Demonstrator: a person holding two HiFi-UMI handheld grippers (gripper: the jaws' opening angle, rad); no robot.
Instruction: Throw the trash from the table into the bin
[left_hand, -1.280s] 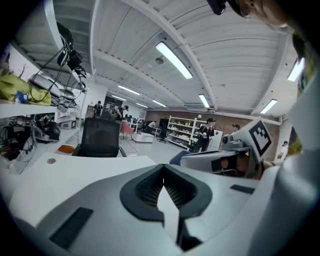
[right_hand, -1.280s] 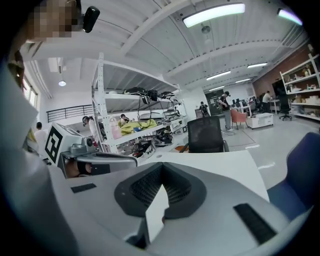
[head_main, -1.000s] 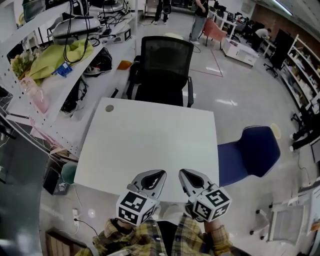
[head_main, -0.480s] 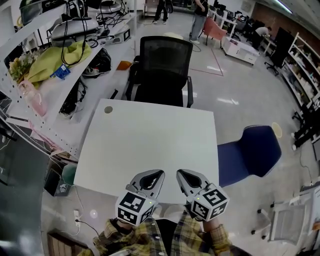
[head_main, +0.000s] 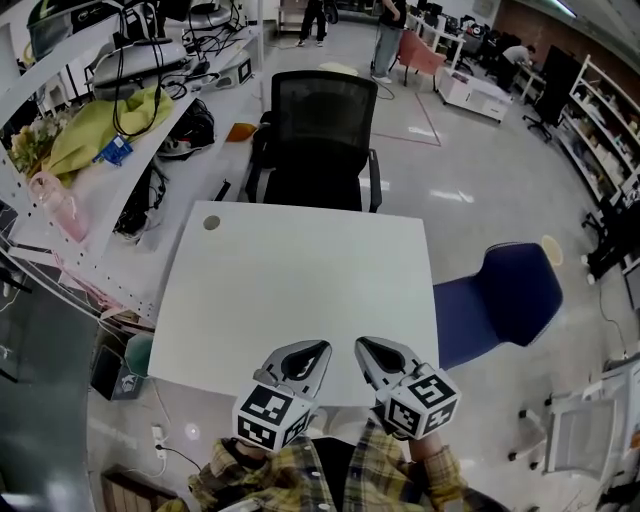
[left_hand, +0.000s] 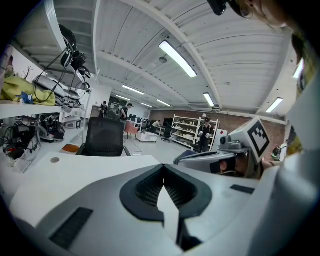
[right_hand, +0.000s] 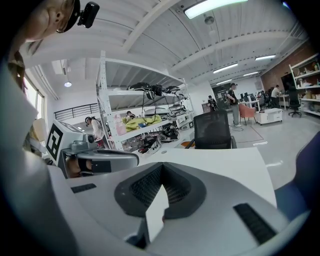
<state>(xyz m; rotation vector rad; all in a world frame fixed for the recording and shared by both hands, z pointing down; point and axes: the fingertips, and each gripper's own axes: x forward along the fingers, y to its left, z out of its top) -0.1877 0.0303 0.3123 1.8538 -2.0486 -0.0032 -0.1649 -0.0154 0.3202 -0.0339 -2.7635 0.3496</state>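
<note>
— Where is the trash?
— I cannot place it in any view. The white table (head_main: 300, 270) fills the middle, and a teal round container (head_main: 138, 350) stands on the floor by its near left corner.
— And the hands?
— The left gripper (head_main: 318, 350) and the right gripper (head_main: 366, 346) hover side by side over the table's near edge. Both tilt slightly down, and each has its jaws pressed together on nothing.
— Any change?
— Both keep their place from a second ago.

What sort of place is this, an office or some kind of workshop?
Most likely an open-plan lab or workshop office. A white table with a black office chair stands beside a rack of shelves piled with cables and gear, and more desks and shelving fill the hall behind.
</note>
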